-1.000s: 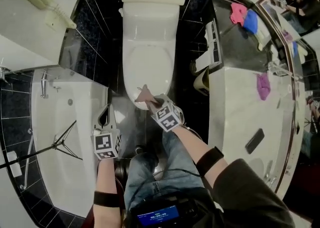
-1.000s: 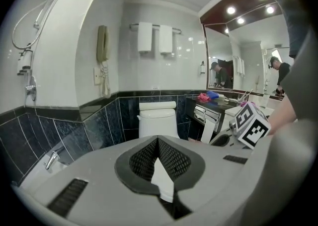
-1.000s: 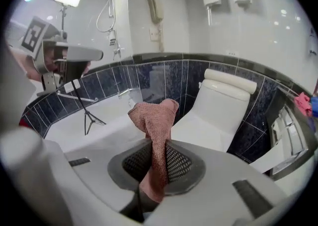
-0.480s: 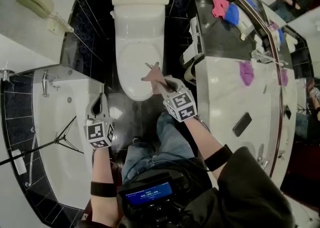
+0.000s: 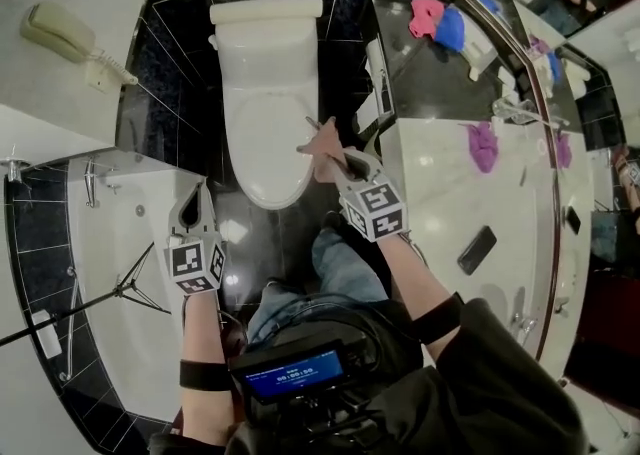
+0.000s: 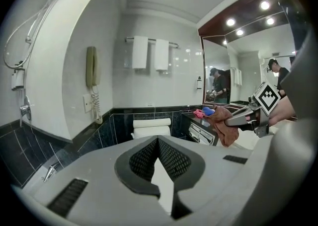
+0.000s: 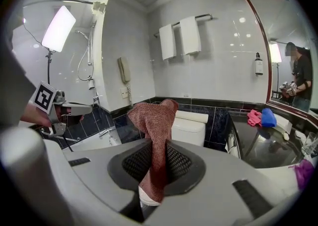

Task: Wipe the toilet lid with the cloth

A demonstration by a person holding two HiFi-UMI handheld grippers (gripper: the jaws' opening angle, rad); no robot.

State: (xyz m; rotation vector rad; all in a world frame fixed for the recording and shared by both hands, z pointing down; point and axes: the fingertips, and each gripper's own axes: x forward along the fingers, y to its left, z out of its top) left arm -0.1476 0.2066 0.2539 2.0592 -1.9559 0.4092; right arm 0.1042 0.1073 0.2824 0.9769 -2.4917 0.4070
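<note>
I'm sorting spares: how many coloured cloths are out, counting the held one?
4. A reddish-brown cloth hangs from the right tongs; a pink cloth and a blue cloth lie on the dark counter; a purple cloth lies on the white counter. More may be hidden.

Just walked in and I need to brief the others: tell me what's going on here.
A person stands in a bathroom with a gripper in each hand. The right gripper is shut on a reddish-brown cloth, holding it in the air by the front right of the closed toilet lid, not pressed on it. The left gripper is shut and empty, off to the lid's left, near the bathtub.
</note>
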